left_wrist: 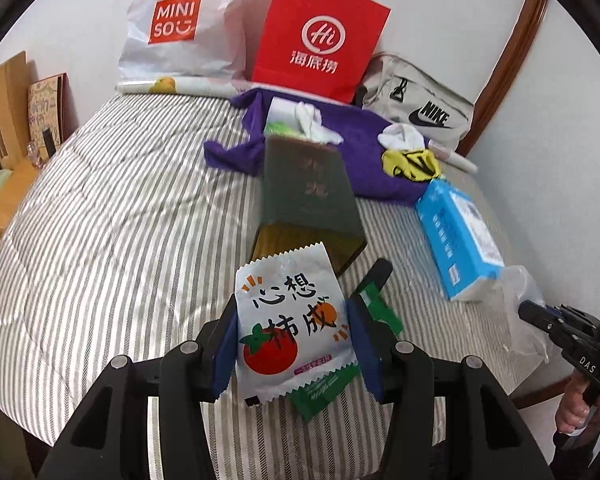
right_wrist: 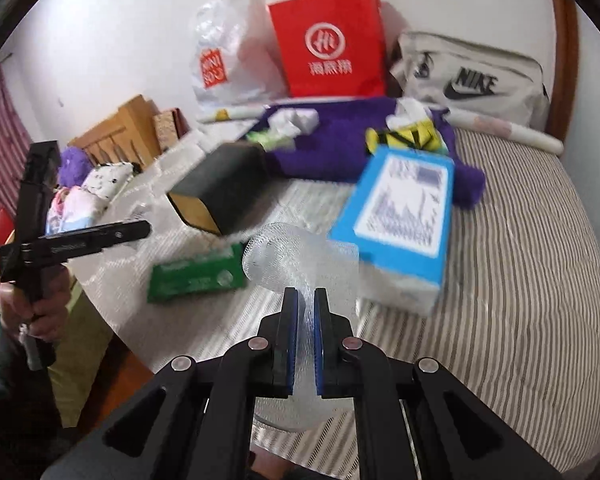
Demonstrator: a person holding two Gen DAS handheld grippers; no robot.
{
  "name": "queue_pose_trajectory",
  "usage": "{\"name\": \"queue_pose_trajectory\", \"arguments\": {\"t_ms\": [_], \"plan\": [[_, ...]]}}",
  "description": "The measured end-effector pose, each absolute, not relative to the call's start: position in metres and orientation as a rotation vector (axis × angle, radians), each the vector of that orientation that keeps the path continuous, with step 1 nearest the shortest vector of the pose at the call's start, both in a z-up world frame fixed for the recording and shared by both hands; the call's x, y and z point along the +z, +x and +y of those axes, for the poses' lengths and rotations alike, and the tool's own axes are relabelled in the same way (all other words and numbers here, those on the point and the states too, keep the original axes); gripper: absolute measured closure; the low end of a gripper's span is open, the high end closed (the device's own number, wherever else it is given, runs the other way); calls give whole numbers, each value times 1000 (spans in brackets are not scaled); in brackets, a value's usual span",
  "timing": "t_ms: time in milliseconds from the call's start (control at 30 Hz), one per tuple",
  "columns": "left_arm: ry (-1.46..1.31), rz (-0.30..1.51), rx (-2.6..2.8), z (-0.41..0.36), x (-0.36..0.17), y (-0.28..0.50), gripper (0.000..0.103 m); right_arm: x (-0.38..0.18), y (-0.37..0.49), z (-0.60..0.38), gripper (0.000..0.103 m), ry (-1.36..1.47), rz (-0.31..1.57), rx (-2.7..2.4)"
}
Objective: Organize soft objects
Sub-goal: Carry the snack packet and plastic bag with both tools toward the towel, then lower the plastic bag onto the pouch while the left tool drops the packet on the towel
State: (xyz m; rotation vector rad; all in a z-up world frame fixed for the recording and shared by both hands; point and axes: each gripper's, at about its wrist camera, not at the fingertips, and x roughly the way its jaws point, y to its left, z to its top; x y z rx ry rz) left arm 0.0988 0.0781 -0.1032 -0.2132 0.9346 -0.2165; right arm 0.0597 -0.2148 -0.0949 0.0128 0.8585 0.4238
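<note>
My left gripper (left_wrist: 294,320) is shut on a white packet (left_wrist: 292,332) printed with a red tomato, held upright above the striped bed (left_wrist: 100,240). A green packet (left_wrist: 326,394) lies on the bed just under it and also shows in the right wrist view as the green packet (right_wrist: 198,274). My right gripper (right_wrist: 306,296) is shut on a piece of clear bubble plastic (right_wrist: 296,256) that hangs above the bed. In the left wrist view, the right gripper (left_wrist: 540,316) sits at the right edge with the clear plastic (left_wrist: 520,292) at its tips.
A dark green box (left_wrist: 308,196) and a blue tissue pack (left_wrist: 460,232) lie mid-bed. Behind them are a purple cloth (left_wrist: 360,148), white socks (left_wrist: 312,120) and a yellow-black sock (left_wrist: 412,164). A red paper bag (left_wrist: 320,36), a Miniso bag (left_wrist: 176,28) and a Nike bag (left_wrist: 420,108) stand against the wall.
</note>
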Motion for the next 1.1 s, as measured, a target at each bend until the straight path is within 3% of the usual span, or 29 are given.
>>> {"name": "queue_pose_trajectory", "arguments": {"t_ms": [567,1100], "plan": [[-149,921,-258,57,-52,196,54,-52,178,-226,96,29,778,379],[-154,1027,-300,20,-75,305,53,-72,293,-218,96,10,843,386]]}}
